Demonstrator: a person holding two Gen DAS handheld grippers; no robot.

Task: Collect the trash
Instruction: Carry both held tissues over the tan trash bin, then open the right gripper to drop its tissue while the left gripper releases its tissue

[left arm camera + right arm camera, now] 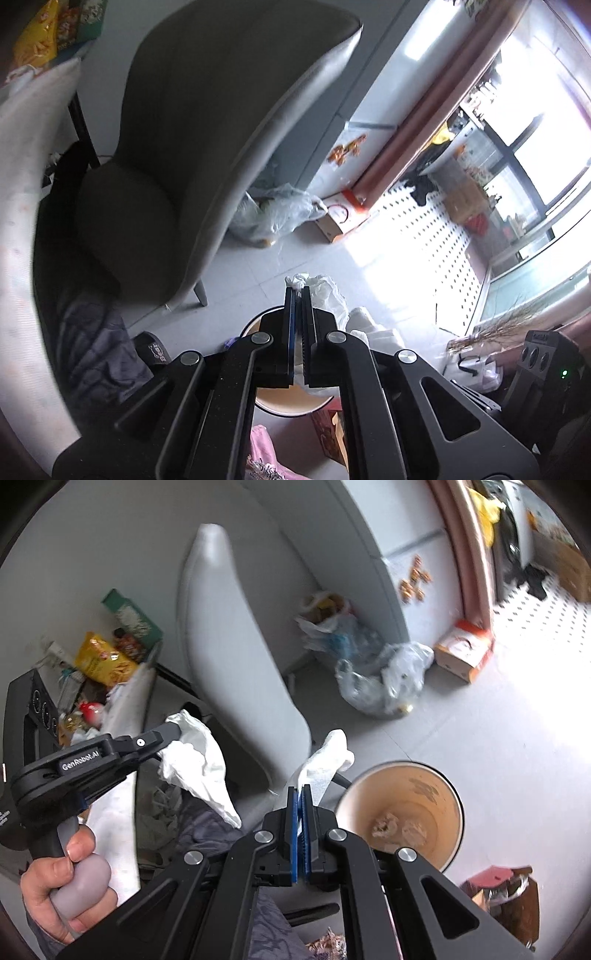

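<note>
My left gripper [298, 290] is shut on a crumpled white tissue [327, 291], which sticks out past its tips. Under its fingers shows part of a round bin [288, 404] with a tan inside. In the right wrist view my right gripper [300, 790] is shut on a second white tissue [327, 758], just left of the bin [417, 786]. Crumpled paper [386, 827] lies at the bin's bottom. The left gripper [173, 734] comes in from the left with its tissue [199, 768] hanging down, and a hand [66, 882] holds its handle.
A grey armchair [207, 147] stands close behind the bin. Clear plastic bags [384, 679] and a cardboard box [463, 650] lie on the floor by a white fridge [413, 554]. Snack packets [99, 657] sit at the left, and a red box [502, 882] at the lower right.
</note>
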